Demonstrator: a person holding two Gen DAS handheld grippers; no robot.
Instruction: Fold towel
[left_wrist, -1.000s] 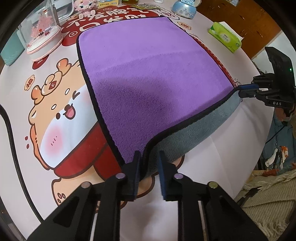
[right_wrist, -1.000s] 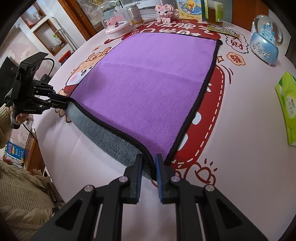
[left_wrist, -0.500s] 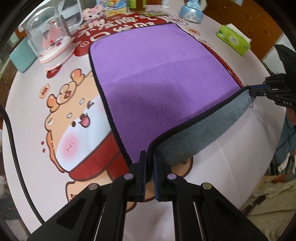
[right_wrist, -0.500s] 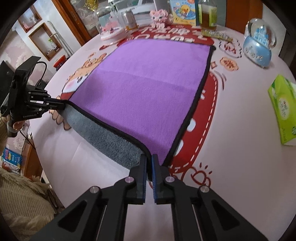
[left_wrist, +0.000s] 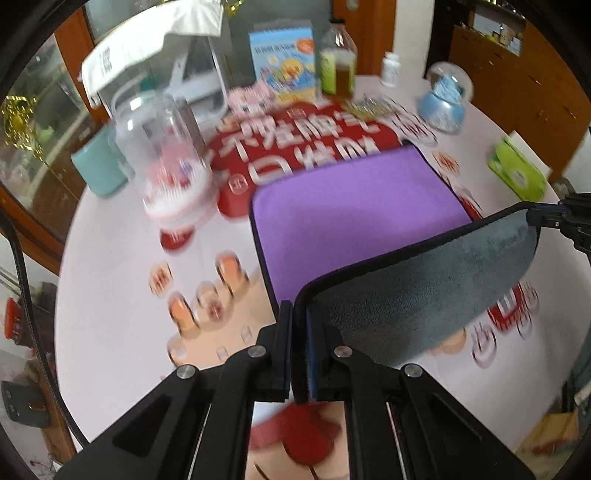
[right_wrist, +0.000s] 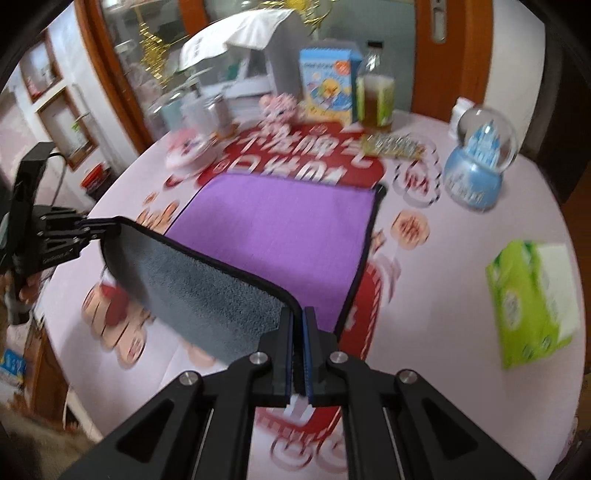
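Note:
The towel (left_wrist: 354, 210) is purple on top and grey underneath, with a black hem, and lies on a round table. Its near edge is lifted off the table, showing the grey underside (left_wrist: 417, 291). My left gripper (left_wrist: 298, 314) is shut on the near left corner. My right gripper (right_wrist: 298, 317) is shut on the near right corner. The towel (right_wrist: 280, 229) also shows in the right wrist view, with the grey flap (right_wrist: 199, 288) stretched between both grippers. The left gripper (right_wrist: 107, 227) shows at the left there; the right gripper (left_wrist: 535, 218) shows at the right in the left wrist view.
The tablecloth (left_wrist: 122, 302) has cartoon prints. Beyond the towel stand a glass dome (left_wrist: 166, 147), a blue snow globe (right_wrist: 476, 162), a bottle (right_wrist: 375, 99), a blue box (right_wrist: 328, 85) and a pink toy (right_wrist: 279, 107). A green tissue pack (right_wrist: 535, 299) lies at the right.
Both grippers have risen and moved forward, lifting the near edge of the towel off the table. The grey underside now faces the cameras and less purple surface shows.

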